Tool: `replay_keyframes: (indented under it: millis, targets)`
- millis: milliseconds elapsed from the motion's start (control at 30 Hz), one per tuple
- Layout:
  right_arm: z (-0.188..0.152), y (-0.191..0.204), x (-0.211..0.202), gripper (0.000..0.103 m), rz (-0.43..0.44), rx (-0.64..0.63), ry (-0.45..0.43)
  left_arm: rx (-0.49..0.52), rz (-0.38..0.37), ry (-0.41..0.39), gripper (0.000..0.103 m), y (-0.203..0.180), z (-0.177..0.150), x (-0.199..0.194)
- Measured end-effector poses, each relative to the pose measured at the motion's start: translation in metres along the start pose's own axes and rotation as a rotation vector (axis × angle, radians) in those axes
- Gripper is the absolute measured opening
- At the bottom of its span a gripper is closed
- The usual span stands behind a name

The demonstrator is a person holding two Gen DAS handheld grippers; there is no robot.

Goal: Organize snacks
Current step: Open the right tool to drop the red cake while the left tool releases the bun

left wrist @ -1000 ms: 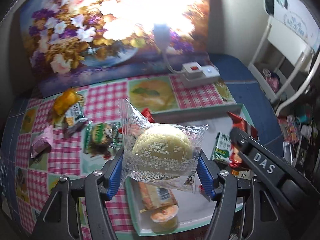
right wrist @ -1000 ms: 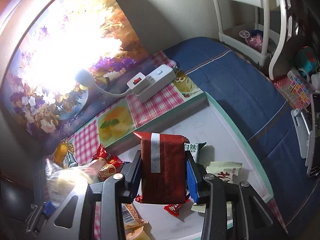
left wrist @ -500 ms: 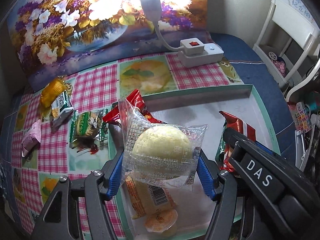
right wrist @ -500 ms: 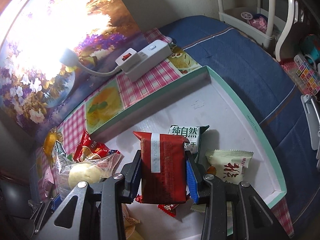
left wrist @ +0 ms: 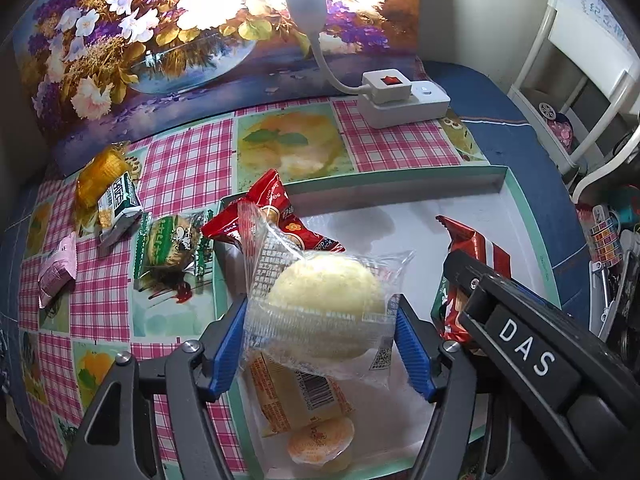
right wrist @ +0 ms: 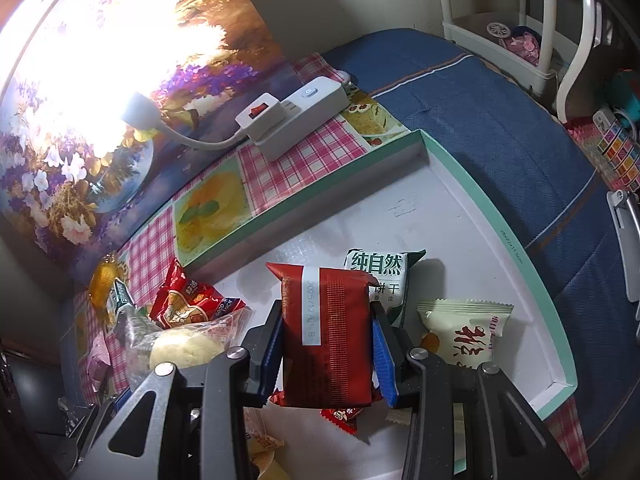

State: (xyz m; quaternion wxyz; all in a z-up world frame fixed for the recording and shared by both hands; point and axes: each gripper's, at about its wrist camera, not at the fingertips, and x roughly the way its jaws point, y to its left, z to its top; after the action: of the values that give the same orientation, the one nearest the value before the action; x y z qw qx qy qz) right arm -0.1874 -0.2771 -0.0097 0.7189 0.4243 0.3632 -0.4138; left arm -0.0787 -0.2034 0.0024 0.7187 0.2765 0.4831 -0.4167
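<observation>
My left gripper (left wrist: 320,340) is shut on a clear-wrapped yellow bun (left wrist: 326,300) and holds it above the left part of the green-rimmed white tray (left wrist: 400,174). My right gripper (right wrist: 326,354) is shut on a dark red snack pack (right wrist: 326,336) above the tray's floor (right wrist: 420,216); it also shows in the left wrist view (left wrist: 476,256). In the tray lie a red snack bag (left wrist: 276,216), an orange pack with a barcode (left wrist: 296,400), a green-and-white biscuit pack (right wrist: 384,276) and a cream pack (right wrist: 468,332).
Several snacks lie on the checked cloth left of the tray: an orange one (left wrist: 100,176), a green-white one (left wrist: 118,204), a green cookie pack (left wrist: 172,240), a pink one (left wrist: 58,272). A white power strip (left wrist: 404,98) and lamp sit behind the tray. Blue cloth lies right.
Both grippers have moved forward and lower over the tray, each still holding its snack. The tray and its contents look nearer and larger.
</observation>
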Motion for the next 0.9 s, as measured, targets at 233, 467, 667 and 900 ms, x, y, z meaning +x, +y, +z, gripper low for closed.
replay_keyframes:
  millis: [233,467,667,900]
  targets:
    - [-0.001,0.002,0.000,0.043,0.004,-0.003,0.000,0.004,0.017,0.000,0.072,0.001,0.001,-0.004]
    - [0.000,0.001,0.000,0.043,0.008,-0.003,0.003,-0.016,0.054,-0.003,0.076,0.010,0.002,-0.009]
    - [-0.001,0.002,0.001,0.044,0.003,-0.002,0.009,-0.067,0.077,-0.001,0.076,0.026,0.004,-0.008]
    - [0.000,0.005,-0.002,0.044,0.007,-0.018,0.003,-0.171,0.093,-0.005,0.076,0.053,0.007,-0.011]
